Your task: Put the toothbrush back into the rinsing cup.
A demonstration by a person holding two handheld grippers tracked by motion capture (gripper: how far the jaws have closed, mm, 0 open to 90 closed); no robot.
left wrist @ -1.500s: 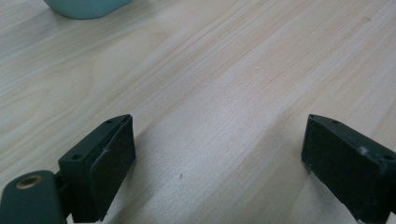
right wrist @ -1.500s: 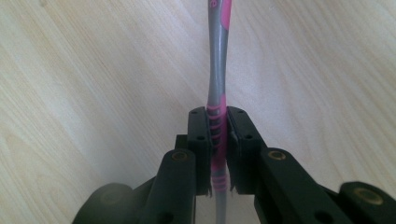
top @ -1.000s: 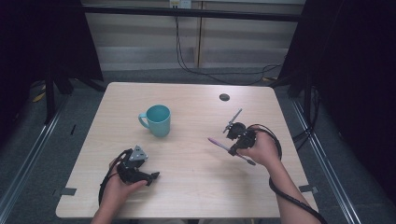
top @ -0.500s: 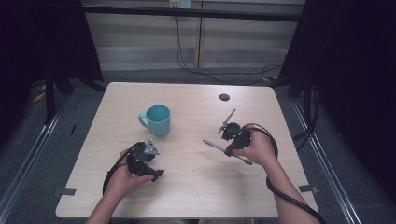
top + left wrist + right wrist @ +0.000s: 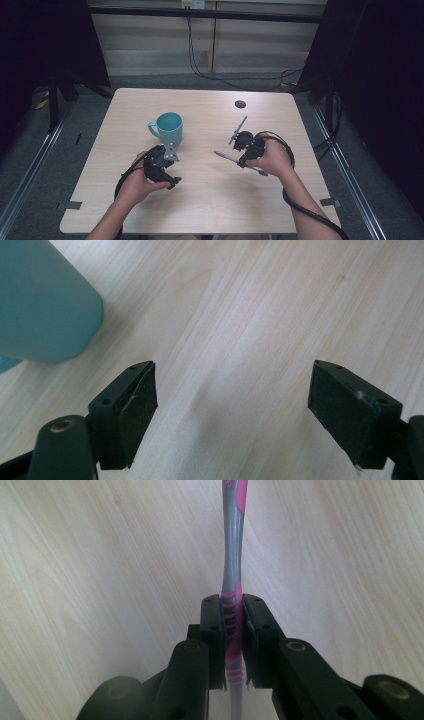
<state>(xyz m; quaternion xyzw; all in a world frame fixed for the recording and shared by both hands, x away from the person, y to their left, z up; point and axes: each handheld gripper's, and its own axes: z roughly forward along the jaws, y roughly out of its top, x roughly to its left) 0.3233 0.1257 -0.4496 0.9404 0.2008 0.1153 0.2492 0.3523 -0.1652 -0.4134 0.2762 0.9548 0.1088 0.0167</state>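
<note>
1. Since the earlier high view, the left gripper (image 5: 169, 161) has come up from the near left part of the table (image 5: 210, 210) toward the teal mug (image 5: 168, 128) and now sits just beside the mug's near side; the right gripper (image 5: 239, 154) has kept its place.
2. The left gripper's jaws stand wide apart with only bare wood between them, after easing slightly narrower a moment ago. In the left gripper view the mug (image 5: 42, 300) fills the upper left corner, clear of the pads.
3. The right gripper (image 5: 233, 640) is clamped on a toothbrush (image 5: 232, 570), gripping its pink ribbed handle section; the grey and pink shaft runs straight ahead from the jaws.
4. In the high view the toothbrush (image 5: 226, 157) is carried over the table right of centre, its pink end pointing left toward the mug, well apart from it. Whether it touches the wood is hard to judge from here.
5. A small dark disc (image 5: 240, 104) lies near the far edge.
</note>
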